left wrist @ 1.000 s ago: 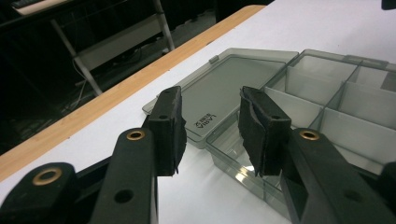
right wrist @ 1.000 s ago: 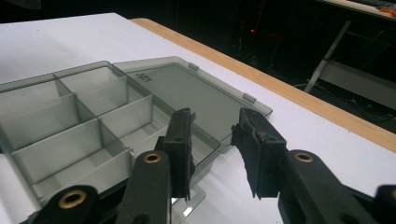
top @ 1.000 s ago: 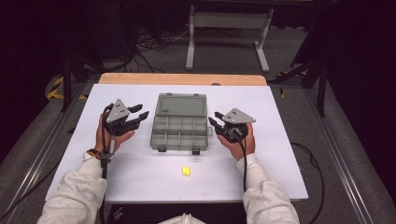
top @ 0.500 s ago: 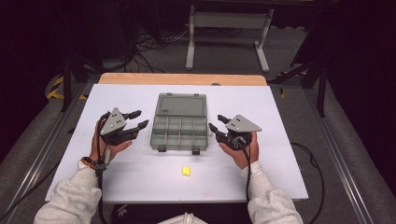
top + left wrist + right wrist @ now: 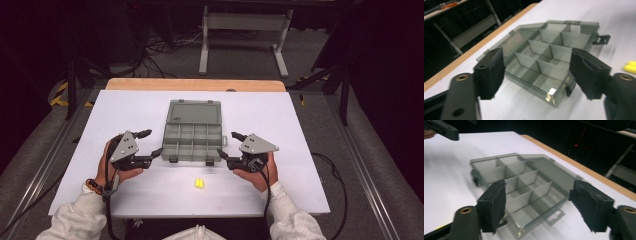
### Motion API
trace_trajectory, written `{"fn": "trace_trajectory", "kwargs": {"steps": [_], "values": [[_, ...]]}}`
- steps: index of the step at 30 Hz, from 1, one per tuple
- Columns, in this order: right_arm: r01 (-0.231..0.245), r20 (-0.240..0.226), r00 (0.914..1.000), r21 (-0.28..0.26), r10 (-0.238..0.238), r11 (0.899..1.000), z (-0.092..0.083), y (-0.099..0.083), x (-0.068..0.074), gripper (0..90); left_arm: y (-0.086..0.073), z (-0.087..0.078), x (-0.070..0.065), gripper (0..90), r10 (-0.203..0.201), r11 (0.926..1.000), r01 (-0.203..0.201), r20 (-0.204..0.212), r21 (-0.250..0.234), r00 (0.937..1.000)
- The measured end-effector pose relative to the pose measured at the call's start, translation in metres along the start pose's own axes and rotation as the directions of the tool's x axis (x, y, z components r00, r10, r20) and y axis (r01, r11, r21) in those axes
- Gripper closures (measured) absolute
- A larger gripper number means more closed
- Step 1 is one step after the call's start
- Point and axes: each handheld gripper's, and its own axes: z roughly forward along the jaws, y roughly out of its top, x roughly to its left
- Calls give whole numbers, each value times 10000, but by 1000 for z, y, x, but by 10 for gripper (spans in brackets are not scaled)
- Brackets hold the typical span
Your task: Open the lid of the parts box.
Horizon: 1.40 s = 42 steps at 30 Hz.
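An open grey translucent compartment box (image 5: 192,135) lies mid-table with its lid (image 5: 195,111) folded back flat and its divided cells bare. A small yellow piece (image 5: 199,184) lies in front of it. My left gripper (image 5: 153,142) is just left of the box's near corner, and its jaws have just been opening; they stand open and hold nothing. In the left gripper view, the left gripper (image 5: 536,72) frames the box (image 5: 544,60), with the yellow piece (image 5: 631,67) at right. My right gripper (image 5: 227,144) mirrors it at the box's right, also just opened and holding nothing. The right gripper (image 5: 537,205) faces the box (image 5: 524,182).
The white tabletop (image 5: 300,125) has a wooden strip (image 5: 195,84) along its far edge. A metal stand (image 5: 245,30) and cables sit on the dark floor beyond. A cable (image 5: 335,170) trails off the table's right side.
Both hands have drawn back toward the near edge of the table, away from the box's sides. Both pairs of jaws have spread wider. The box and yellow piece have not moved.
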Motion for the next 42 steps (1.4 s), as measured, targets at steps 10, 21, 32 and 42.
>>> {"fn": "trace_trajectory", "kwargs": {"steps": [10,21,32,42], "values": [[391,-838,9959,606,-340,9974,-8,-11,26,173,-9,-9,-24,128,138,9999,-141,763,28,9970],[259,-1781,9840,905,-94,9956,-12,-19,46,171,-34,-27,-33,74,-122,9996,87,1353,270,9907],[921,-3071,9511,1775,-338,9798,3,-27,63,219,-49,-42,-39,76,-276,9985,213,1287,504,9913],[1561,-4085,9106,2007,-622,9671,20,-28,70,324,-56,-42,-40,69,-304,9971,212,1271,737,9914]]}}
